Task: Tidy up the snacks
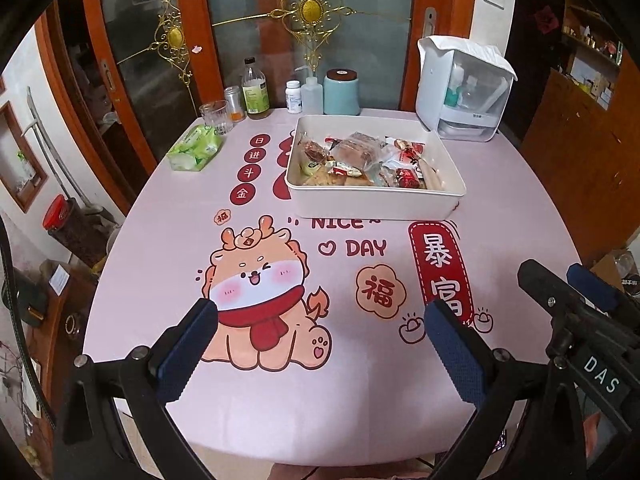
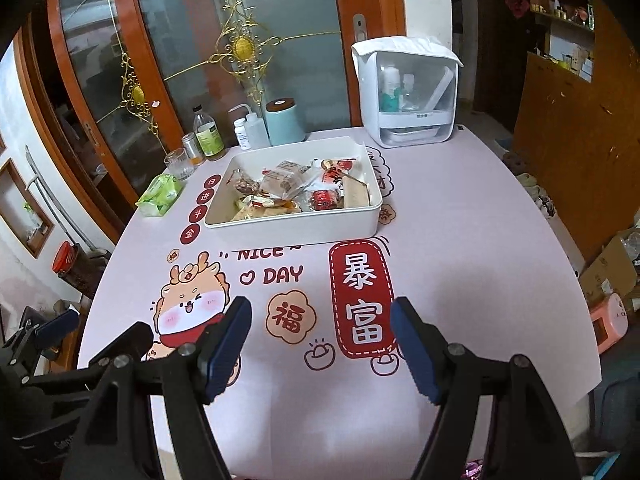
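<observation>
A white rectangular tray (image 1: 376, 204) stands on the far middle of the pink table and holds several wrapped snacks (image 1: 360, 158). It also shows in the right wrist view (image 2: 292, 230), with the snacks (image 2: 296, 188) inside. My left gripper (image 1: 320, 312) is open and empty, low over the near part of the table, well short of the tray. My right gripper (image 2: 320, 312) is open and empty, beside the left one; it shows at the right edge of the left wrist view (image 1: 560, 280).
Behind the tray stand a white lidded container (image 1: 464, 88), a teal canister (image 1: 341, 92), bottles (image 1: 254, 90) and a glass (image 1: 216, 118). A green tissue pack (image 1: 195, 148) lies at the far left. A glass door stands behind the table.
</observation>
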`<control>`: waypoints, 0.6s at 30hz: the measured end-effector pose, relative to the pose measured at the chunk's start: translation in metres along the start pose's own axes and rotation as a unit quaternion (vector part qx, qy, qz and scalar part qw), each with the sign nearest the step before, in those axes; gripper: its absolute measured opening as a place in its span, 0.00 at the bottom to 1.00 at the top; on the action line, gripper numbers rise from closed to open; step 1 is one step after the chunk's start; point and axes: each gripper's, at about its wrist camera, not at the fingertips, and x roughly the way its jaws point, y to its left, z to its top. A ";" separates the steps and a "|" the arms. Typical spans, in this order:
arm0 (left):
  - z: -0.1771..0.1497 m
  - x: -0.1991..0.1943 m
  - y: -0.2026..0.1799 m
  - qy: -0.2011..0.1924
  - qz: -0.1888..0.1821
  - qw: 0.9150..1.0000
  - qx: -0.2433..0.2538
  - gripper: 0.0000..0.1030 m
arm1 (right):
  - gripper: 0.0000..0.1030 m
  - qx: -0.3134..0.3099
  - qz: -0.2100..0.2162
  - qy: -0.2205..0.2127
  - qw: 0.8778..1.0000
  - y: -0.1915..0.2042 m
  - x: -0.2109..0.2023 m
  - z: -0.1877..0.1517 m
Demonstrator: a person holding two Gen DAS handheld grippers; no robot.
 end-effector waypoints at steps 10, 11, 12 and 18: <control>0.003 -0.002 -0.004 0.000 0.001 1.000 0.008 1.00 | 0.71 0.002 -0.010 -0.007 1.000 -0.001 -0.004 0.000; 0.003 -0.002 -0.005 0.000 0.001 1.000 0.008 1.00 | 0.71 0.002 -0.011 -0.007 1.000 -0.001 -0.004 -0.001; 0.003 -0.002 -0.005 0.000 0.001 1.000 0.009 1.00 | 0.71 0.002 -0.012 -0.008 1.000 -0.001 -0.004 -0.001; 0.005 -0.002 -0.007 -0.001 0.002 1.000 0.011 1.00 | 0.71 -0.001 -0.015 -0.009 1.000 0.000 -0.004 0.000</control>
